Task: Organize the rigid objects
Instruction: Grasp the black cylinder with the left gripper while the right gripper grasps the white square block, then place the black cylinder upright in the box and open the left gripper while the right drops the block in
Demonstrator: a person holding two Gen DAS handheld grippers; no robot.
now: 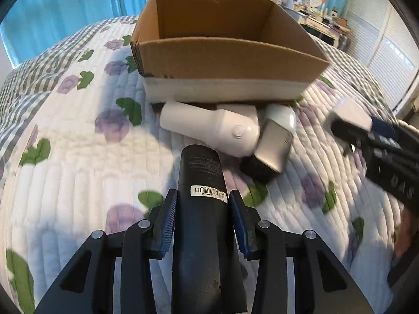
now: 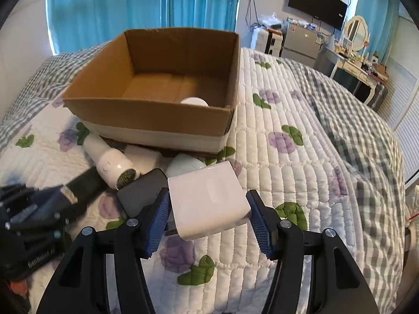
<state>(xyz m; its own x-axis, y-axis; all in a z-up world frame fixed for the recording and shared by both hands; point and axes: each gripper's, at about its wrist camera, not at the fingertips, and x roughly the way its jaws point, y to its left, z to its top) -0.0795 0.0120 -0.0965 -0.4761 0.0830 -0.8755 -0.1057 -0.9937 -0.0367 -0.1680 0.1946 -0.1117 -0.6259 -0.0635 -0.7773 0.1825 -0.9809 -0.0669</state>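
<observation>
My left gripper (image 1: pixel 201 204) is shut on a black cylinder bottle (image 1: pixel 203 209) with a barcode label, held above the quilt and pointing at the cardboard box (image 1: pixel 227 60). My right gripper (image 2: pixel 207 209) is shut on a white power adapter (image 2: pixel 209 198); it also shows in the left wrist view (image 1: pixel 351 112). In front of the box lie a white bottle (image 1: pixel 209 125), a silver-and-black device (image 1: pixel 272 146) and a white rounded object (image 1: pixel 282 115). A white round object (image 2: pixel 194 102) lies inside the box (image 2: pixel 157 115).
Everything rests on a bed with a floral quilt (image 1: pixel 78 157) and a grey checked blanket (image 2: pixel 366 157). Blue curtains (image 2: pixel 131 7) hang behind. A dresser with mirror (image 2: pixel 356 34), a TV (image 2: pixel 316 7) and cabinets stand at the far right.
</observation>
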